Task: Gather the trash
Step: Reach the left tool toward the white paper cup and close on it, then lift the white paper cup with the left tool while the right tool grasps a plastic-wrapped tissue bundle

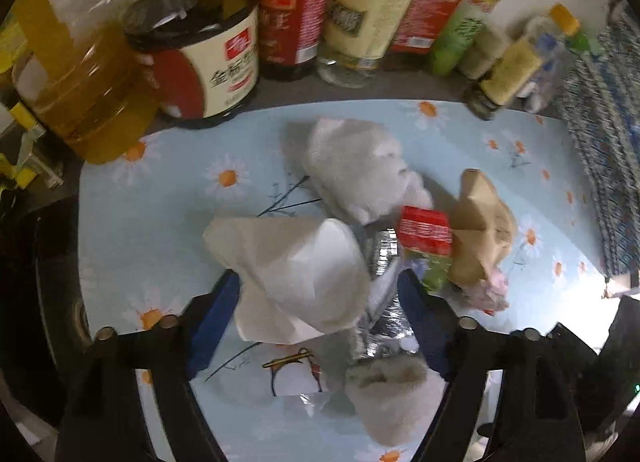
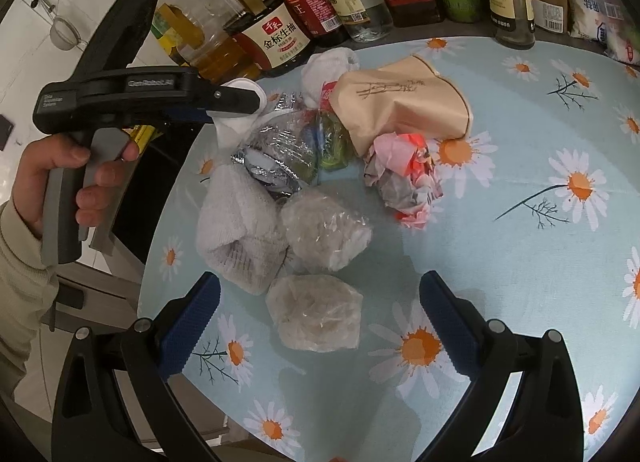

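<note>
Left tool (image 1: 316, 294) grips white tissue (image 1: 296, 274); right tool (image 2: 320, 302) hangs spread.

trash pile near worktop's back-left edge | white paper cup (image 1: 296, 274) tipped, on top | brown paper bag (image 2: 404, 101) crumpled | pink wrapper (image 2: 404, 177) balled | two plastic-wrapped lumps (image 2: 316, 314) nearest front
</note>
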